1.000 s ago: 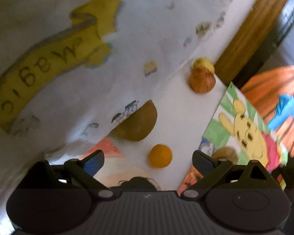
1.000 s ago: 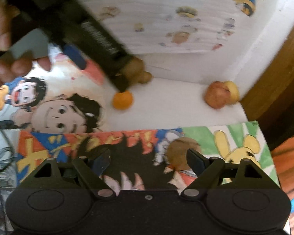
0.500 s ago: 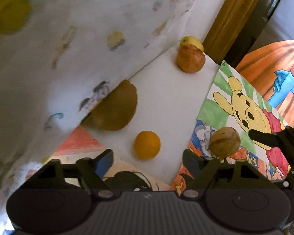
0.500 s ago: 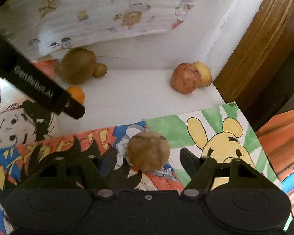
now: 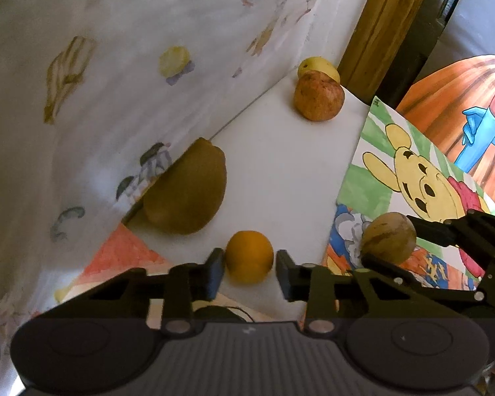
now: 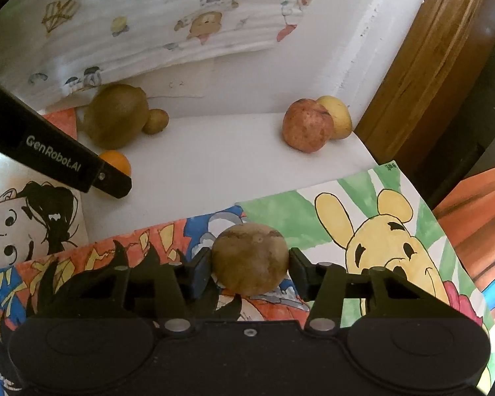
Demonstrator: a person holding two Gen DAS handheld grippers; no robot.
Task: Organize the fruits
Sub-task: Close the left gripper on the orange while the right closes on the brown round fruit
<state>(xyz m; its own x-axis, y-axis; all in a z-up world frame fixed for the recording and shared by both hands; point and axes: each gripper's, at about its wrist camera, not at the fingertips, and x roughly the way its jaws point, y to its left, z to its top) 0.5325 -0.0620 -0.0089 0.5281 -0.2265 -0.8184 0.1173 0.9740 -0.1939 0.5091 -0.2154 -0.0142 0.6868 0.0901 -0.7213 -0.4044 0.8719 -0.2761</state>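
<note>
White surface (image 5: 280, 171): left tool (image 5: 249, 269) just closed on orange (image 5: 249, 256), right tool (image 6: 250, 265) closing round brown fruit (image 6: 250, 259) at 6 o'clock, both ready to lift.

White tabletop (image 6: 234, 161) bearing overlapping coloured drawings: a sheet with a yellow cartoon bear on a green-rayed ground (image 6: 389, 231), a sheet with a black-haired cartoon face (image 6: 19, 227), and an orange-and-blue comic-style sheet (image 6: 168, 241). Behind, a white cloth printed with small cartoon figures (image 6: 168, 23) hangs over the table's far edge. Right, a brown wooden post (image 6: 422, 62); beside it, a large orange painted picture (image 5: 445, 99).
</note>
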